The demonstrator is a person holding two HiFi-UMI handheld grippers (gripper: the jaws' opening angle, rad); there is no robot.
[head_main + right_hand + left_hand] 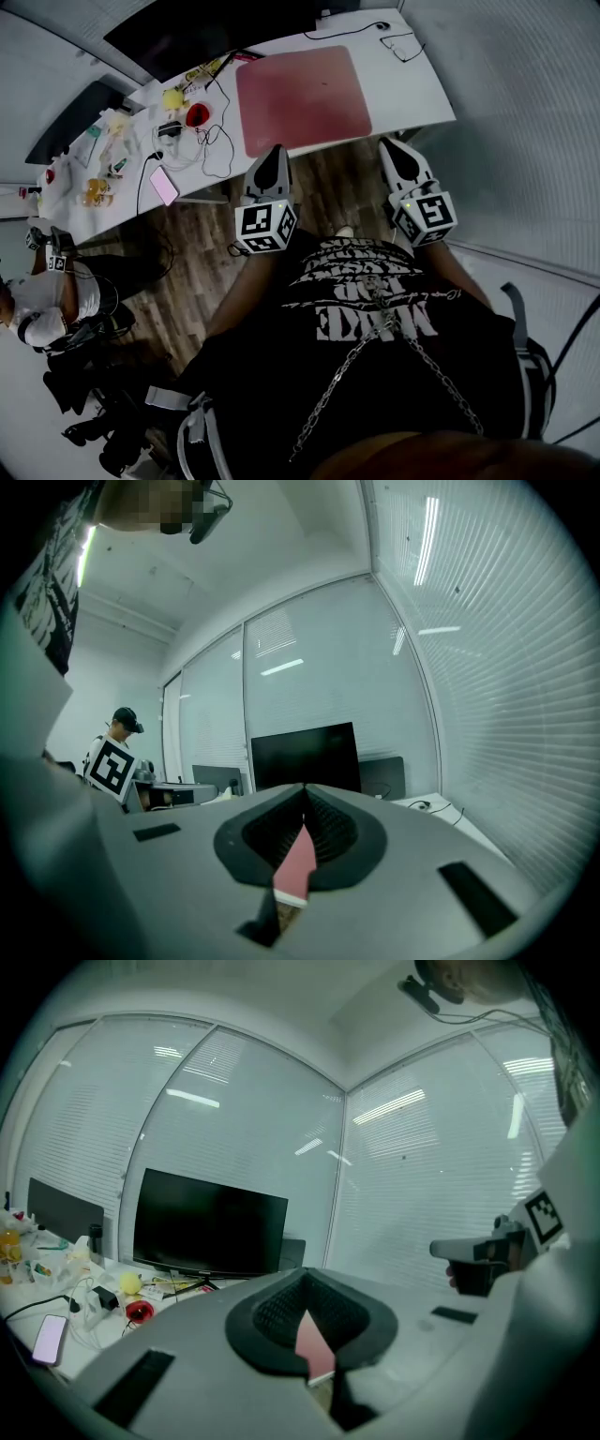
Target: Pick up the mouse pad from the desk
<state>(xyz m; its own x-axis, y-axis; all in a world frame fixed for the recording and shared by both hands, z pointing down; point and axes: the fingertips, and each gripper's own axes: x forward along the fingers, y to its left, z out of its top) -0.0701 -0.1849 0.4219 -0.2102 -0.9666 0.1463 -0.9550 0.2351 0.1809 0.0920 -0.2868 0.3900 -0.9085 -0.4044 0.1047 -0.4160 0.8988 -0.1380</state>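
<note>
A dull-red square mouse pad (302, 98) lies flat on the white desk (412, 94), close to the desk's front edge. My left gripper (274, 150) hovers just short of that edge at the pad's near-left corner, jaws shut with nothing in them. At the pad's near-right side my right gripper (386, 142) is also shut and empty. In the left gripper view a sliver of the mouse pad (311, 1340) shows beyond the closed left gripper (305, 1274), and the right gripper (478, 1252) appears alongside. The right gripper view shows the mouse pad (296, 864) past the closed right gripper (304, 787).
A dark monitor (206, 33) stands behind the pad. Left of the pad lie tangled cables (211, 141), a red object (197, 114) and a pink phone (163, 185). Glasses (403, 45) and a mouse (382, 25) sit at the far right. Another person (37, 300) sits at the left.
</note>
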